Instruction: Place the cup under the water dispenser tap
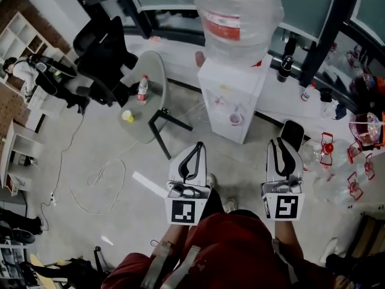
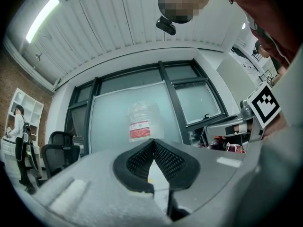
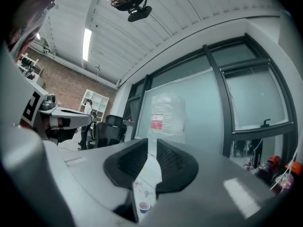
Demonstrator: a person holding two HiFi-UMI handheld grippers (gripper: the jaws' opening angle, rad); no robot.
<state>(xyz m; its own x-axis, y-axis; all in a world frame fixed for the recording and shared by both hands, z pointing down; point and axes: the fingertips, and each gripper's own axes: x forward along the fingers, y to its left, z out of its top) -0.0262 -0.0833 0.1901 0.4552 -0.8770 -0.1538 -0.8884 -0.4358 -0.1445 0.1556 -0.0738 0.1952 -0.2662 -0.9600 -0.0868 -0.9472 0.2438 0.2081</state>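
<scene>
One water dispenser [image 1: 231, 95]: stood ahead of both claws, well apart, bottle [image 1: 237, 17] set on top.
Left claw [image 1: 197, 146]: clenched, jaw tips pressed together, nothing grasped.
Right claw [image 1: 278, 143]: nearly closed, a slim gap seen between the jaws, nothing grasped.
Cup [image 1: 236, 119]: set into the dispenser's front, ahead of and between both claws, untouched.
</scene>
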